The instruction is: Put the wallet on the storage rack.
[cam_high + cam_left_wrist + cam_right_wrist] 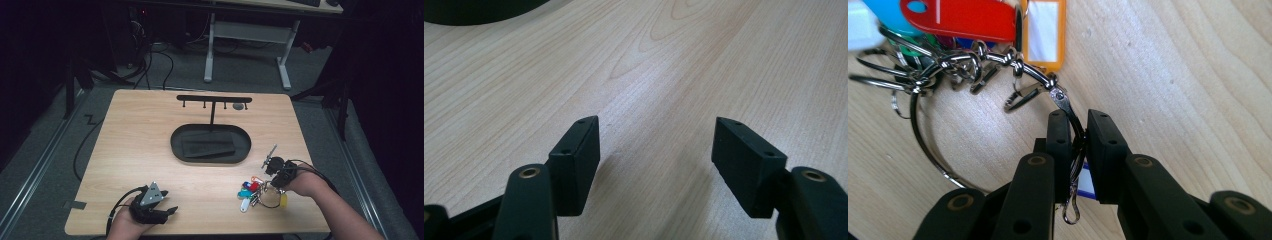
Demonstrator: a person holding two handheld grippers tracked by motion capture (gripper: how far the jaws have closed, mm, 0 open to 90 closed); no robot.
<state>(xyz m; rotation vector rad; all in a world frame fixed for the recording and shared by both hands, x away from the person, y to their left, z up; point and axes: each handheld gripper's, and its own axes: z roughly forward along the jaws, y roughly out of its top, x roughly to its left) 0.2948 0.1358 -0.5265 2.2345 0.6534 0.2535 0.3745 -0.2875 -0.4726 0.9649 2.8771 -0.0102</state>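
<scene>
**Right gripper clamped on a key bunch; left gripper idle and wide**

Left: the left gripper [167, 209] rests at the near-left edge of the wooden table [140, 145], held in the person's left hand [131, 220]. The high view gives its place but not its jaw gap; the left gripper view supplies this, showing the left gripper [656, 145] with jaws spread wide over bare wood and nothing between them.

Centre: a black oval tray [177, 147] carries a T-shaped hook stand [214, 99]. Its rim shows as a dark arc at the upper left of the left gripper view.

Right: the bunch of keys [252, 192] lies on the table near the front edge, right of centre, touching the right gripper [274, 184]. In the high view the grip is too small to judge. The right gripper view shows the right gripper [1079, 132] closed narrowly on a metal clasp [1063, 100] of the bunch, with a red tag [963, 19], an orange tag [1044, 32] and a large ring [923, 140] lying flat beyond.
</scene>
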